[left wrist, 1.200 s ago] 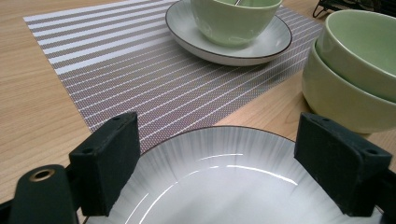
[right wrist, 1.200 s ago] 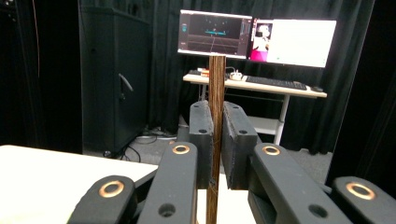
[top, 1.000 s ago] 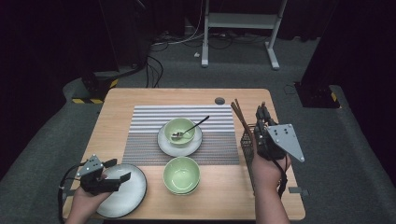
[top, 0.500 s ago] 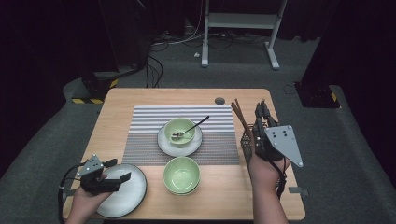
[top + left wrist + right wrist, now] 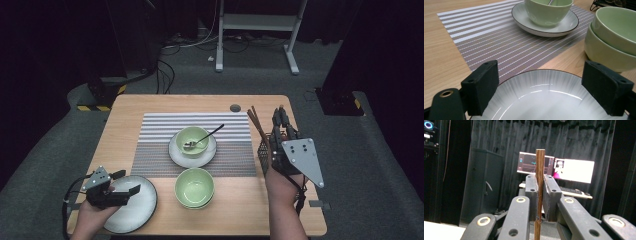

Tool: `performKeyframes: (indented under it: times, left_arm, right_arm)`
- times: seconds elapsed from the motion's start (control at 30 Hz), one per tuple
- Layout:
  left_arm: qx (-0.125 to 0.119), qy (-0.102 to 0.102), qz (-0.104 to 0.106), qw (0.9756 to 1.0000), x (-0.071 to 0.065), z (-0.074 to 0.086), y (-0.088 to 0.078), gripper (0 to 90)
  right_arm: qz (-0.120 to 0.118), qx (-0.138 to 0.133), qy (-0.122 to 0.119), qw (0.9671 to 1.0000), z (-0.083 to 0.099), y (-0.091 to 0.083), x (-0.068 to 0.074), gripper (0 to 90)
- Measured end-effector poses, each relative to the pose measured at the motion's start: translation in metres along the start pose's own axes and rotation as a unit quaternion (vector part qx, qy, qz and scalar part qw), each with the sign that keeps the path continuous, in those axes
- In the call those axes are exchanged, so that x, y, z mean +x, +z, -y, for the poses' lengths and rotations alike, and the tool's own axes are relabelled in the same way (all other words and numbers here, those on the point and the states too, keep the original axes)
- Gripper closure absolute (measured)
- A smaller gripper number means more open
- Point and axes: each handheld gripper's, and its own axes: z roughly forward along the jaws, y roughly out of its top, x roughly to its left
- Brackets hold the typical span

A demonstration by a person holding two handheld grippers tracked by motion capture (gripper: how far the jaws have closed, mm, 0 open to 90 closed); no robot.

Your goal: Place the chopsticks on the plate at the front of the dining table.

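My right gripper is clamped on one chopstick — a plain dark-brown wooden stick, long axis upright between the jaws, lifted above the rack at the table's right edge. The mat lies to its left. My left gripper hangs open over the plate.

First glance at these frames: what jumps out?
The right gripper, at the table's right edge, is shut on a brown chopstick standing upright between its pads. Mid-table, a green bowl with a spoon sits on a saucer on the striped mat. The left gripper hangs open over the white plate at front left.
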Motion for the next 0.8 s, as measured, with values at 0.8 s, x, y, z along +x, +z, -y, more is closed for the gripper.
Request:
performKeyframes:
  times: [0.8]
  left_arm:
    - [-0.024,0.009,-0.004,0.9997,-0.009,-0.006,-0.002,14.9]
  right_arm:
    - [-0.046,-0.015,0.014,0.9988,-0.005,-0.005,0.024,83.3]
